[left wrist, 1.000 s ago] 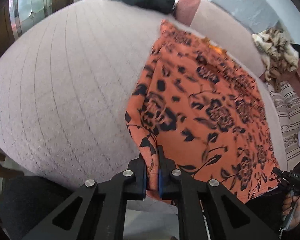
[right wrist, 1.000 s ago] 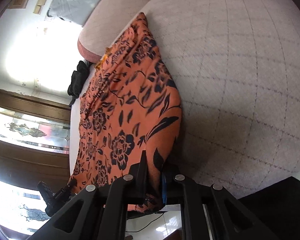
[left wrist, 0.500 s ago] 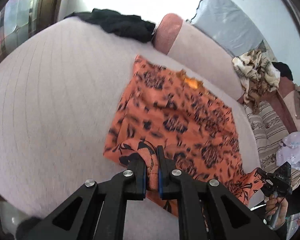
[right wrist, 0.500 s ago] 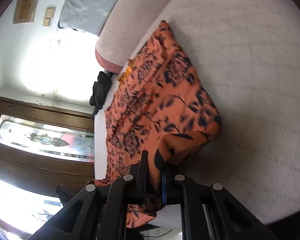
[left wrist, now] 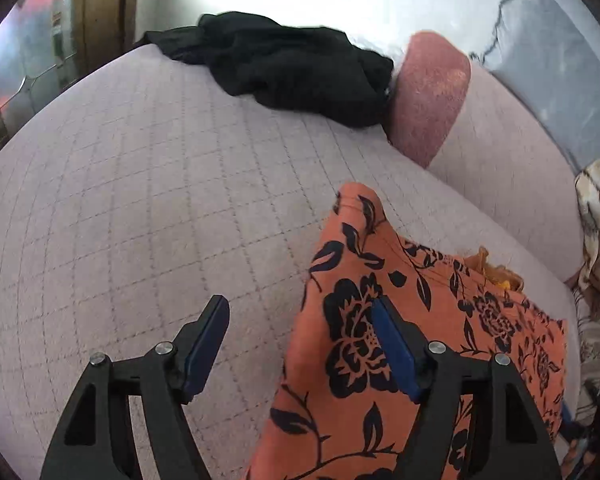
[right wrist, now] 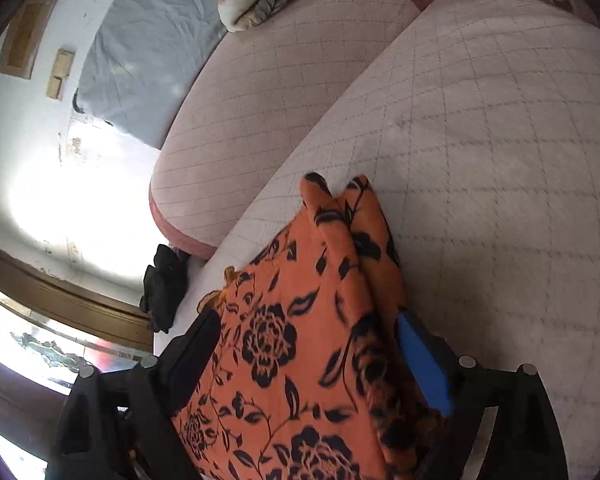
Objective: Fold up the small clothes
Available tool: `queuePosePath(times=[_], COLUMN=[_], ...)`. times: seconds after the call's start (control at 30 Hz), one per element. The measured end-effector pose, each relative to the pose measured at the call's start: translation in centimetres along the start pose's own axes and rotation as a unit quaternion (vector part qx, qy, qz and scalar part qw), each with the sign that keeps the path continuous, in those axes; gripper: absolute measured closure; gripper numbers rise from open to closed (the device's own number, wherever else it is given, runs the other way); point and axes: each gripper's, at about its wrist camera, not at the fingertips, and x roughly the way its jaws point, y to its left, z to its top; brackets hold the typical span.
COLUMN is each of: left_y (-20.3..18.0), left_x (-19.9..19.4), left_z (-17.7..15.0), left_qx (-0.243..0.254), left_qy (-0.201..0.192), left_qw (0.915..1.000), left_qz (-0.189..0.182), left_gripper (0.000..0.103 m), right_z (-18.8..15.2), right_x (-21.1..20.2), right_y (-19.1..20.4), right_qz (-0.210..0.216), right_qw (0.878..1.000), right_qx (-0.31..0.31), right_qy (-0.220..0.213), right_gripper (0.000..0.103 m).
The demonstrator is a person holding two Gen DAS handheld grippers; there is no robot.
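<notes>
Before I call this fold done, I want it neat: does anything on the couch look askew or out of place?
Yes. The orange cloth is folded unevenly: its far corner shows two layers that do not line up. A black garment also lies crumpled at the far end of the couch, unfolded.

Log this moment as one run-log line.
step: fold laid | left hand-held gripper: open | right hand-held gripper: open, straddling cloth | orange floral cloth: doubled on pink sofa | black garment: untouched

orange black-floral garment (left wrist: 384, 344), pale pink quilted sofa (left wrist: 140, 200).
</notes>
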Motion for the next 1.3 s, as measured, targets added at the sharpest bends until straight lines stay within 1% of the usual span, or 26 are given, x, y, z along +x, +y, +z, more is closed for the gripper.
queuePosePath(times=[0.1,0.17,0.23,0.27,0.3,0.37,0.43,0.47,0.5,0.53,0.57,0.6,0.63,0.67,0.7,0.73,0.8,0.87,0.97,1.03,1.1,1.17,1.2,1.23,1.27,1.3], left_y=[2.5,3.4,3.6,3.5,3.1,2.1,1.0,0.4,-0.3,-1.0,-1.4,-1.5,-1.5,-1.6,-1.7,-2.0,-3.1,-4.2,-5.2,-5.0,-4.2,-2.8,-1.8,-0.9,0.1,1.4], left_x=[-4.4,-6.8,-8.4,-8.6,-8.4,-6.9,-4.8,-4.1,-3.7,-3.3,-2.6,-2.0,-1.4,-0.7,-0.8,-1.1,-3.5,-6.8,-11.3,-14.5,-16.9,-17.9,-17.9,-17.0,-15.5,-13.8], left_z=[-1.6,-3.7,-6.8,-8.3,-9.8,-11.8,-12.7,-12.7,-12.5,-12.0,-11.3,-10.6,-10.0,-9.3,-8.8,-8.2,-7.2,-6.8,-6.7,-7.9,-10.2,-13.3,-15.2,-17.1,-18.6,-19.9], left_qx=[-0.019,-0.038,-0.052,-0.056,-0.060,-0.061,-0.060,-0.059,-0.050,-0.044,-0.044,-0.049,-0.052,-0.052,-0.057,-0.051,-0.020,0.000,0.006,0.009,0.014,0.020,0.019,0.021,0.023,0.019], left_qy=[-0.048,-0.048,-0.042,-0.034,-0.023,-0.003,0.017,0.011,-0.008,-0.017,-0.012,-0.009,-0.002,0.019,0.025,0.026,-0.004,-0.040,-0.075,-0.090,-0.088,-0.083,-0.074,-0.059,-0.036,0.002], left_qw=[0.9986,0.9979,0.9966,0.9968,0.9969,0.9973,0.9978,0.9982,0.9987,0.9987,0.9988,0.9987,0.9984,0.9983,0.9980,0.9983,0.9998,0.9991,0.9966,0.9947,0.9943,0.9951,0.9962,0.9977,0.9990,0.9997], left_qz=[-0.007,-0.022,-0.047,-0.046,-0.045,-0.041,-0.022,-0.008,0.009,0.021,0.019,0.013,0.023,0.018,0.014,0.014,0.007,-0.010,-0.032,-0.048,-0.059,-0.051,-0.042,-0.028,-0.011,0.013], left_gripper=[0.029,0.029,0.028,0.027,0.027,0.027,0.027,0.026,0.024,0.024,0.025,0.039,0.062,0.079,0.082,0.083,0.084,0.084,0.084,0.084,0.084,0.082,0.077,0.075,0.065,0.057], right_z=[-3.9,-6.5,-8.7,-9.4,-9.9,-10.2,-9.6,-9.2,-8.9,-8.4,-8.0,-7.5,-7.0,-6.6,-6.2,-5.9,-5.4,-4.9,-4.5,-5.0,-6.5,-9.2,-10.9,-12.8,-14.8,-16.8], right_x=[-3.2,-5.3,-6.5,-6.4,-5.9,-4.8,-3.3,-2.5,-1.7,-0.8,-0.2,0.3,0.7,1.1,1.9,2.4,2.1,0.0,-4.0,-6.7,-9.5,-12.0,-12.7,-13.4,-13.7,-13.3], right_y=[0.2,0.0,-1.1,-1.7,-2.3,-2.6,-1.7,-1.5,-1.2,-0.8,-0.8,-1.0,-1.0,-1.2,-1.6,-1.8,-0.7,1.9,5.9,7.7,8.2,7.3,6.4,4.8,2.7,0.2], right_qz=[-0.004,-0.013,-0.026,-0.027,-0.019,-0.022,0.000,-0.006,-0.011,-0.013,-0.018,-0.020,-0.021,-0.026,-0.027,-0.029,-0.036,-0.022,-0.004,0.000,-0.001,-0.007,-0.013,-0.024,-0.043,-0.071], right_qw=[0.999,0.998,0.999,1.000,1.000,0.999,0.999,0.998,0.997,0.997,0.996,0.993,0.992,0.991,0.988,0.988,0.991,0.996,0.998,0.998,0.997,0.998,0.998,0.999,0.999,0.997], right_qx=[-0.048,-0.054,-0.025,-0.007,0.010,0.037,0.046,0.061,0.071,0.075,0.089,0.110,0.119,0.130,0.148,0.154,0.127,0.086,0.030,0.001,-0.018,-0.027,-0.023,-0.016,-0.003,0.014], right_qy=[-0.013,-0.017,-0.019,-0.007,0.006,0.012,0.012,0.010,0.006,0.001,-0.009,-0.020,-0.027,-0.028,-0.017,-0.009,-0.011,-0.028,-0.056,-0.066,-0.069,-0.057,-0.049,-0.040,-0.025,0.000], right_gripper=[0.012,0.012,0.012,0.012,0.012,0.012,0.013,0.013,0.013,0.014,0.014,0.015,0.021,0.051,0.084,0.084,0.086,0.088,0.090,0.090,0.090,0.090,0.090,0.085,0.084,0.079])
